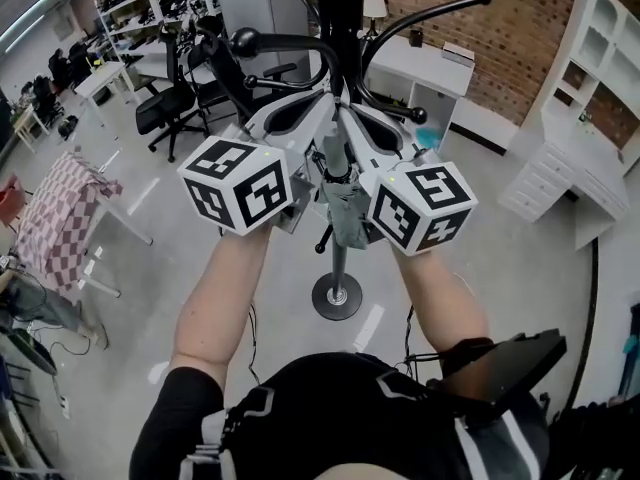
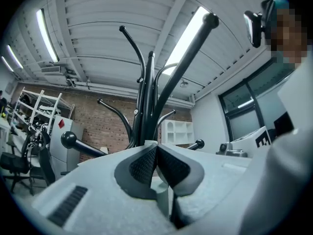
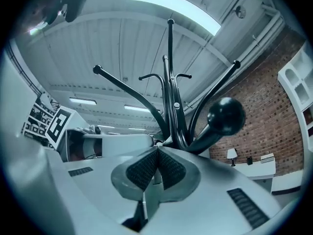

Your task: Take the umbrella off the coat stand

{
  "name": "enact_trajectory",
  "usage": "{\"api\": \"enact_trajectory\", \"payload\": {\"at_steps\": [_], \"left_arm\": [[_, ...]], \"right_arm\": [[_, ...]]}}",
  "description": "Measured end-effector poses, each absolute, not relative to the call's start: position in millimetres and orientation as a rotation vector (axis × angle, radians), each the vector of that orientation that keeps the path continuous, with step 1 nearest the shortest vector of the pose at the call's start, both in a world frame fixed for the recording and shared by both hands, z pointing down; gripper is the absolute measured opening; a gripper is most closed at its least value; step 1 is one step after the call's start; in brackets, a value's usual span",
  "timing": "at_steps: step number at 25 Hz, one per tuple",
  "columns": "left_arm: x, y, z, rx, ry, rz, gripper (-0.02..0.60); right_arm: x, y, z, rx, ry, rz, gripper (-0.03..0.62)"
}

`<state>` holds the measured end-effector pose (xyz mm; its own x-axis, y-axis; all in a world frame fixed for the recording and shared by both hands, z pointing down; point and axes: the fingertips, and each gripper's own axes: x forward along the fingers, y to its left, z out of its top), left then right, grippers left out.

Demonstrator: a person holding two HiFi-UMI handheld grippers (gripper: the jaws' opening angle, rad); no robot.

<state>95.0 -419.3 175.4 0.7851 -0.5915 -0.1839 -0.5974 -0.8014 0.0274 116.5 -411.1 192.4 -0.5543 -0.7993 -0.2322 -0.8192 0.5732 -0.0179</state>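
Head view: grey floor (image 1: 480,258), brick wall (image 1: 540,18)

Coat stand (image 1: 340,13) — glossy metal, umbrella (image 1: 349,218) — matt cloth

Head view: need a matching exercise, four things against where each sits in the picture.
Things:
1. grey folded umbrella
2. pink-and-white checked cloth
3. black office chair
4. white drawer unit

Places:
A. right edge of the picture
B. draped at the left edge
C. mid-picture, beside the pole of the black metal coat stand
D. on the floor at upper left

Pairs: 1-C, 2-B, 3-D, 4-A
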Motion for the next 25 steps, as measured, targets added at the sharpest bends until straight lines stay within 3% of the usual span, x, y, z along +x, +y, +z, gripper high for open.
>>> {"api": "enact_trajectory", "payload": {"at_steps": [25], "left_arm": [[82.1,-395.7,138.5,-2.971,0.831,0.367,0.014]], "right_arm": [[111.2,-391.4,153.6,-1.445,2.473,0.148,0.008]]}}
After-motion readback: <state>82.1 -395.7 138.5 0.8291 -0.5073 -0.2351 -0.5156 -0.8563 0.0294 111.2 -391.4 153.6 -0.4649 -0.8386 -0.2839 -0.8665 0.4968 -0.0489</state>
